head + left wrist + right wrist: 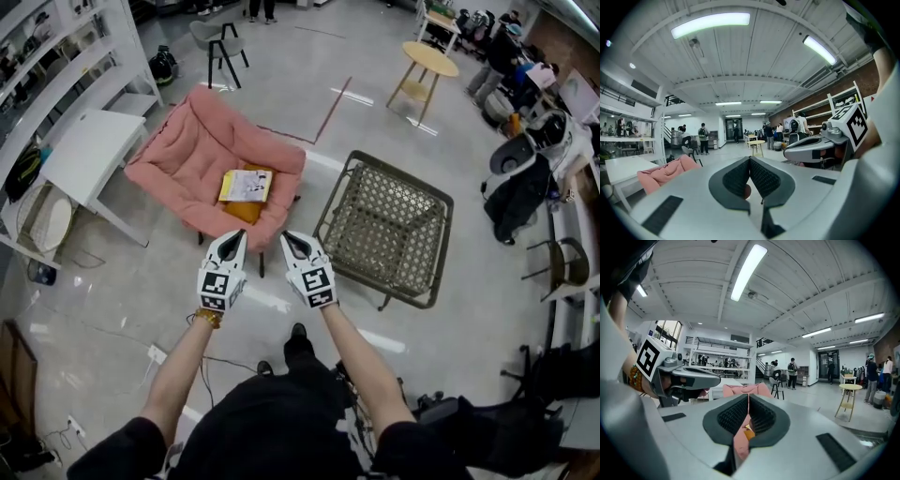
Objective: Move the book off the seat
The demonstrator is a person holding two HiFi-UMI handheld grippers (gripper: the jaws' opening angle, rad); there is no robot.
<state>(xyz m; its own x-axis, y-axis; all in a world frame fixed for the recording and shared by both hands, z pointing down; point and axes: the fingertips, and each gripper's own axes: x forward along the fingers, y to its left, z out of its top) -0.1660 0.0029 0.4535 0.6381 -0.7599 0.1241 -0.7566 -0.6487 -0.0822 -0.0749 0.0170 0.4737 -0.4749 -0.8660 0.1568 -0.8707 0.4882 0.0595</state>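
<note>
The left hand-held gripper (236,234) is hovering below centre, jaws together, empty; the book (246,185) is lying flat on the pink chair (178,155) above, likely thin, light and floppy, best pinched at its near edge; the right hand-held gripper (292,239) is likewise closed.

The seat (211,155) is salmon pink. The book (246,185) has a yellow cover with white and dark print, and the cushion (246,210) beneath it is mustard orange. The chair (386,225) alongside is olive-grey in an open lattice weave. The 2 white tools, left tool (240,236) and right tool (287,238), carry black-and-white square markers. Their pads (736,178) are dark grey and cross-hatched. The floor (300,66) is pale grey.
</note>
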